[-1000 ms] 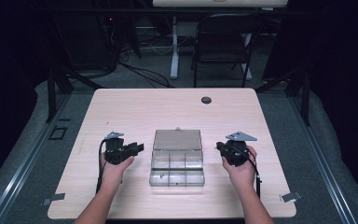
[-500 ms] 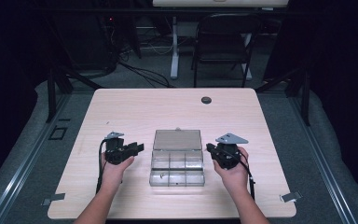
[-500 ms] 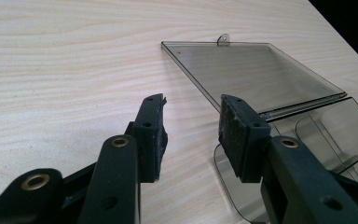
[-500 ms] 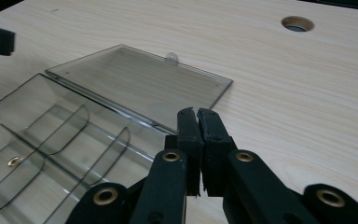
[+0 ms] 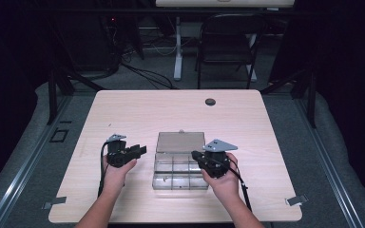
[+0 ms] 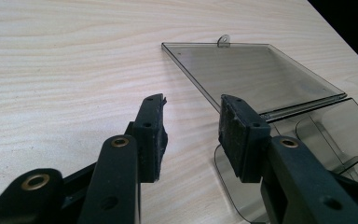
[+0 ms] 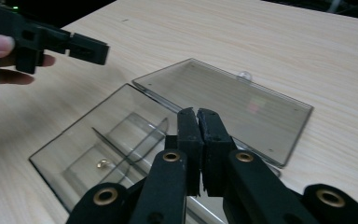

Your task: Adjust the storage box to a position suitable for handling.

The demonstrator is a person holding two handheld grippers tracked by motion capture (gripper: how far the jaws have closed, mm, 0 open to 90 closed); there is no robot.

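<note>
A clear plastic compartment box lies in the middle of the table, its tinted lid folded flat on the far side. My left gripper hovers just left of the box with its jaws apart and nothing between them. In the left gripper view my left gripper points at the lid and the tray's near corner. My right gripper is over the box's right side, shut and empty. The right gripper view has my right gripper above the tray, where a small shiny piece lies.
A dark round grommet sits near the table's far edge. Bare wood lies around the box on all sides. Past the table stand a black chair and a white post on a dark floor with cables.
My right gripper has moved left, from beside the box's right edge to over its right side. The left gripper and the box have stayed where they were.
</note>
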